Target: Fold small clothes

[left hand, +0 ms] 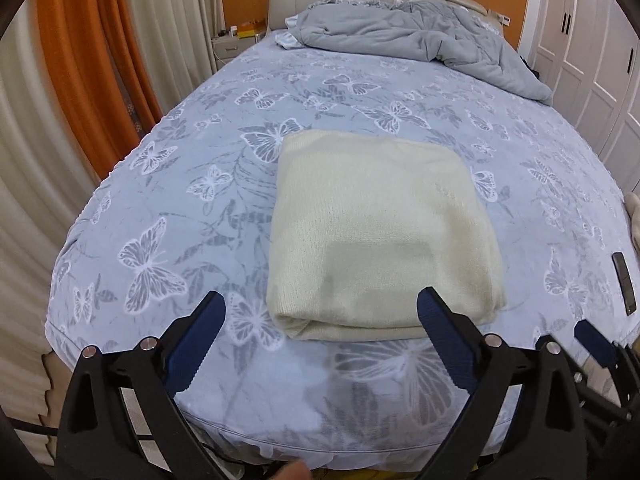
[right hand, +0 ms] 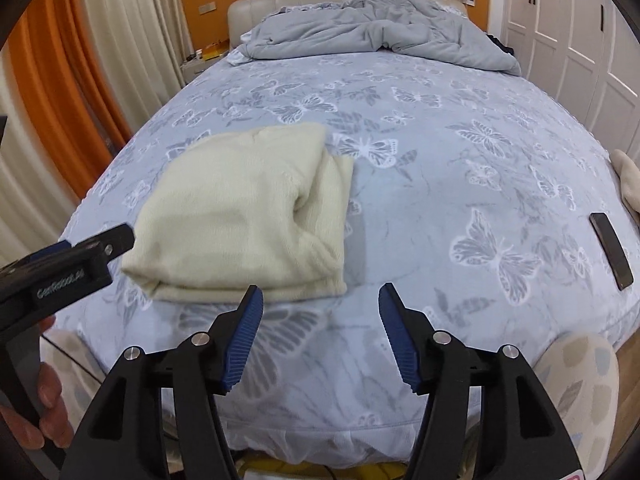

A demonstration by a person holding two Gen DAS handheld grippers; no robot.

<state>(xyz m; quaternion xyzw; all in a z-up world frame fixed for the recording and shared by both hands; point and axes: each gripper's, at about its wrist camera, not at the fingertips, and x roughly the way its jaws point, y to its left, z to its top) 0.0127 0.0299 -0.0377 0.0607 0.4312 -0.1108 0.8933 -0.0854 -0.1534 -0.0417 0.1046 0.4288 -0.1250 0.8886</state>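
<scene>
cream object (right hand: 628, 184) cut off, nightstand items (left hand: 244, 30) indistinct

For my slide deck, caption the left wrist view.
Open left tongs hover before a folded cream knit garment on a butterfly-print blue bedsheet.

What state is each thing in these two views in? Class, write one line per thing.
Cream garment: folded into a rectangle, lying on the bed.
Left gripper: open, holding nothing.
Right gripper: open, holding nothing.
Grey duvet: rumpled at the headboard end.
Phone: lying flat near the bed's edge.
Wardrobe doors: closed.
</scene>
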